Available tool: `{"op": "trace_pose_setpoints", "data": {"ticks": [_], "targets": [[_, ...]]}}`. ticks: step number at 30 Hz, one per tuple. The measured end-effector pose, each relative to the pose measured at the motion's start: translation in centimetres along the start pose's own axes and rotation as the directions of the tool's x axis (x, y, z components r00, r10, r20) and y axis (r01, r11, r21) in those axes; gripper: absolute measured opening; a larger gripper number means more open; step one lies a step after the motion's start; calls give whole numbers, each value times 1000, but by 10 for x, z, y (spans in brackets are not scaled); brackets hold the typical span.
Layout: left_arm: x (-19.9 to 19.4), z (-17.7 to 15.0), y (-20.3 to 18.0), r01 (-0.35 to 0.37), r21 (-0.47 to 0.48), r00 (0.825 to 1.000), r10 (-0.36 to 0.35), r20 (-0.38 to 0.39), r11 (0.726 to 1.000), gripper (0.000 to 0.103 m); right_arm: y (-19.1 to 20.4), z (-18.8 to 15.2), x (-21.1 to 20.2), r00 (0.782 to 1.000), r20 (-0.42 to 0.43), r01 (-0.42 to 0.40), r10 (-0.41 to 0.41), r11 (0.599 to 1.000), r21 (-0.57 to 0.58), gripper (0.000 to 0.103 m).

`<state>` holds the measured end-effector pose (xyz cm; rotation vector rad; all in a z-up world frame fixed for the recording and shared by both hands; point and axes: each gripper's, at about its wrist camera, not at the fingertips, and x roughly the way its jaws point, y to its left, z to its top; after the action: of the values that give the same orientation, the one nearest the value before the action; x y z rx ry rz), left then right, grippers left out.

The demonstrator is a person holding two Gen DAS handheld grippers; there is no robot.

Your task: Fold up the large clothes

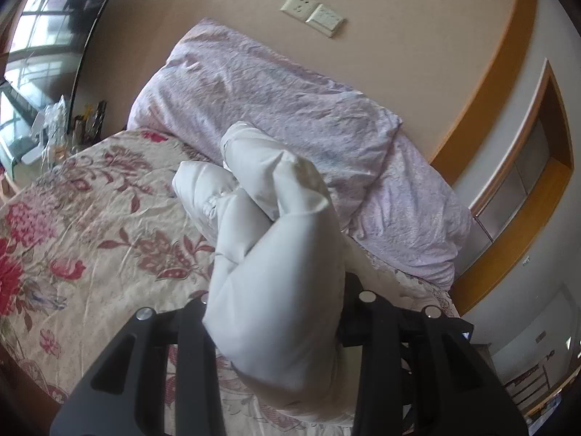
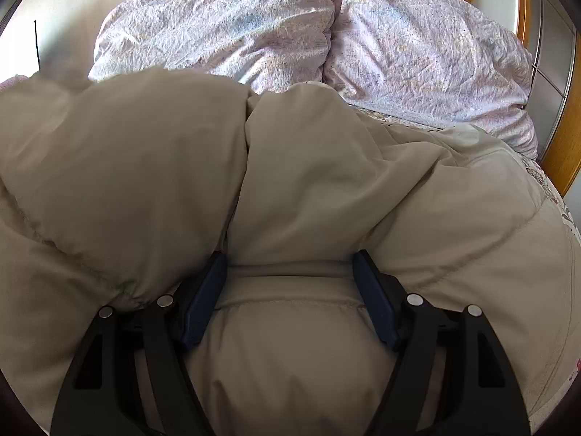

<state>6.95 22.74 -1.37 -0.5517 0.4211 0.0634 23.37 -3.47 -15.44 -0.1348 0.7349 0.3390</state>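
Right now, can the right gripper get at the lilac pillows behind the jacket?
Probably not directly: the right gripper is pressed into the puffy jacket, which is bunched between it and the pillows.

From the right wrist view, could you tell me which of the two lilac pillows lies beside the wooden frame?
The right-hand pillow; the left-hand pillow lies against the pale wall.

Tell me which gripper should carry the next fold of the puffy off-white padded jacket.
Left, probably. The left gripper is clamped on a bunched part of the puffy off-white padded jacket and holds it above the floral bedspread. The right gripper has padding between its blue pads, jaws wide, better for anchoring.
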Motion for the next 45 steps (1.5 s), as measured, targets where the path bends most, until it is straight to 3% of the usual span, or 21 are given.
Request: {"op": "trace_pose_setpoints", "data": {"ticks": [12, 16, 23, 30, 35, 45], "targets": [[9, -2, -104, 157, 223, 987, -158, -13, 962, 36, -6, -4, 1, 1000, -1, -13, 13, 1000, 14, 74], [17, -8, -127, 199, 249, 980, -195, -39, 948, 37, -12, -3, -3, 999, 9, -38, 38, 999, -12, 73], [22, -19, -160, 241, 290, 971, -233, -61, 926, 38, -45, -16, -44, 994, 54, -89, 91, 996, -30, 73], [33, -38, -193, 283, 328, 959, -261, -110, 901, 39, -97, -34, -82, 992, 123, -31, 28, 999, 23, 73], [49, -56, -220, 334, 338, 941, -290, -175, 880, 39, -135, -45, -91, 994, 101, 23, -35, 993, 115, 73], [107, -112, -272, 415, 352, 888, -290, -356, 839, 39, -164, -71, -94, 992, 121, 16, -39, 983, 184, 73]]}}
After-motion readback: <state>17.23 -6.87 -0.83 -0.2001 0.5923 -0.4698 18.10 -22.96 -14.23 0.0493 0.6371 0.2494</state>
